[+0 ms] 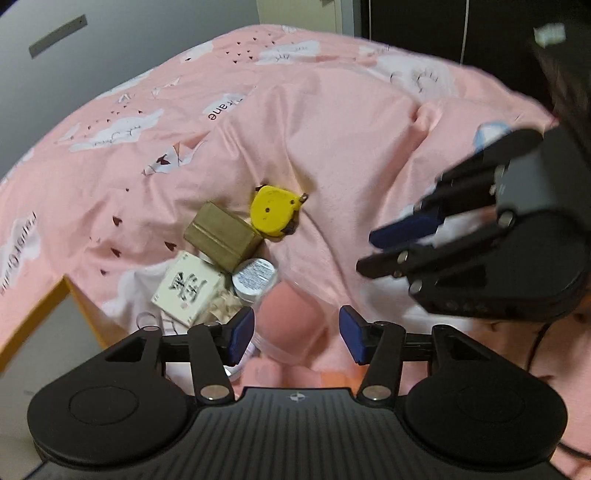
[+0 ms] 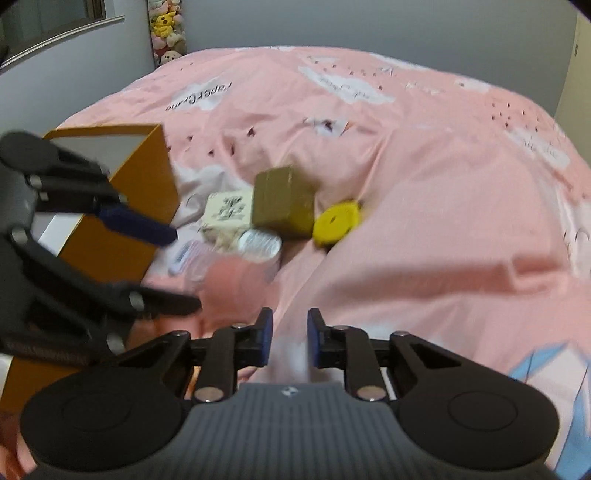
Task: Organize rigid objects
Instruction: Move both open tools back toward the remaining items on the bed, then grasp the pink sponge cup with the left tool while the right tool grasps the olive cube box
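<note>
A cluster of small objects lies on the pink bedspread (image 1: 332, 129): a yellow tape measure (image 1: 271, 212) (image 2: 338, 219), a brown box (image 1: 221, 236) (image 2: 282, 206), a cream block with a black character (image 1: 190, 291) (image 2: 229, 212), a round tin (image 1: 255, 278) (image 2: 258, 243) and a clear container holding something pink (image 1: 291, 325) (image 2: 232, 280). My left gripper (image 1: 296, 338) is open and empty, its jaws on either side of the clear container. My right gripper (image 2: 290, 338) is open and empty, just right of the pile; it also shows in the left wrist view (image 1: 384, 251).
An orange open box (image 2: 122, 206) stands at the bed's left edge, beside the pile; its edge shows in the left wrist view (image 1: 40, 314). A small white stick-like item (image 2: 181, 256) lies next to it. Plush toys (image 2: 166, 33) stand at the far wall.
</note>
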Motion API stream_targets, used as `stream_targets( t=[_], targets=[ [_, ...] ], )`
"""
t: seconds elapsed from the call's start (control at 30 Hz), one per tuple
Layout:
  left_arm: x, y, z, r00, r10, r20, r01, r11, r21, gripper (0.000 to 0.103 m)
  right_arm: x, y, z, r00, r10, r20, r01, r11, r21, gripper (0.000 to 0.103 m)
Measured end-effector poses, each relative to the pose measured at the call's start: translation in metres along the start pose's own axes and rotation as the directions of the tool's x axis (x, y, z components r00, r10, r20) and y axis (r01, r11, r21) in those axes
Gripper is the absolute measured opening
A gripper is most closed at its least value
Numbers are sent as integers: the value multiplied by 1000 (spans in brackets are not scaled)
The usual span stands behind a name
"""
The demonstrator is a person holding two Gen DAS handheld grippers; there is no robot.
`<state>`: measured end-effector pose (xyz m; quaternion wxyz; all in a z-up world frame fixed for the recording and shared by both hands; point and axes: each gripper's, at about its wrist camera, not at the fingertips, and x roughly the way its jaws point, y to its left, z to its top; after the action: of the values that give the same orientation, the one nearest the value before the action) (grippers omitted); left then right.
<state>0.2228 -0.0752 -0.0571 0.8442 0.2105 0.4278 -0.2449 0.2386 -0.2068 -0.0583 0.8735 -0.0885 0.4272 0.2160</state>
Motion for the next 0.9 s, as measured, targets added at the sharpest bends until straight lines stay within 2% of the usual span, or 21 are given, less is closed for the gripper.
stream_targets(
  t=[0.1,0.2,0.3,0.33,0.37,0.6,0.77,0.9],
  targets=[
    [14,-10,7,995,80,-54,-78,996,33,62,10,-13,6,999,28,-18,-27,999,22,18],
    [23,-14,7,995,62,-71,-59,997,43,62,20,-22,9,997,54,-60,-52,998,38,18],
    [36,-16,6,990,80,-115,-70,994,83,63,26,-24,13,995,61,-80,-59,998,33,18],
    [41,-16,6,987,85,-133,-73,993,93,68,27,-24,14,994,65,-85,-62,997,40,18],
    [45,-16,6,986,87,-145,-73,993,96,68,28,-24,16,994,69,-87,-65,997,48,18],
    [61,-15,10,976,82,-203,-69,995,70,71,39,-16,22,992,66,-105,-62,997,38,18],
    [62,-17,11,977,94,-191,-86,995,50,70,43,-13,27,992,60,-114,-57,998,28,18],
    [51,-6,8,987,70,-143,-76,996,-37,69,39,-12,29,993,57,-108,-55,998,25,18]
  ],
)
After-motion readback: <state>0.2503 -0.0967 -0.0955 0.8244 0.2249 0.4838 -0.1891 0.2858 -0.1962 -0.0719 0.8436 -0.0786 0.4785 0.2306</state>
